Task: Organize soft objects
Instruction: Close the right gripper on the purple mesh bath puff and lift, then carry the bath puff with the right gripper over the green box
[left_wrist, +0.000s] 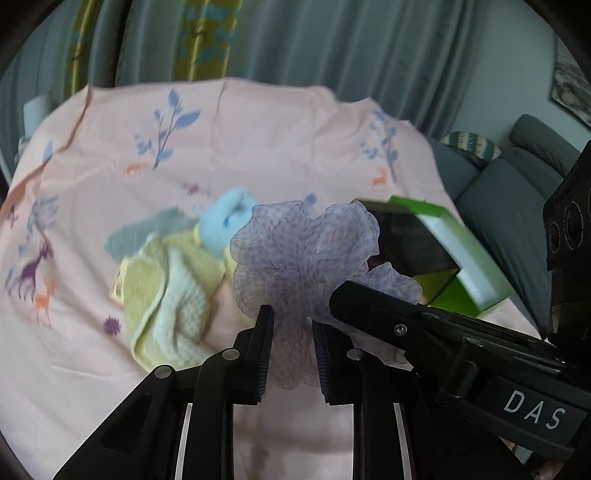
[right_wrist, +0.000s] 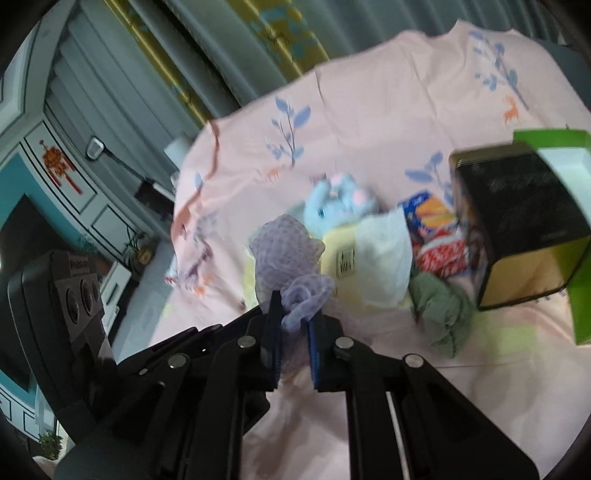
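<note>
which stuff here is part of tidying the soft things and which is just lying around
Part of the job:
- purple mesh pouf, gripped by both the left gripper and right gripper
- yellow towel
- blue plush toy
- green cloth
- open box, likely the container

Just lying about:
- pink printed sheet
- grey sofa
- curtains

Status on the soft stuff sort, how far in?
Nothing looks sorted yet: the green box lies on its side, with nothing soft visible inside. In hand: both the left tool and right tool are clamped on the purple mesh pouf, lifted off the pink sheet. Left: yellow towel, blue plush, green cloth, white cloth.
</note>
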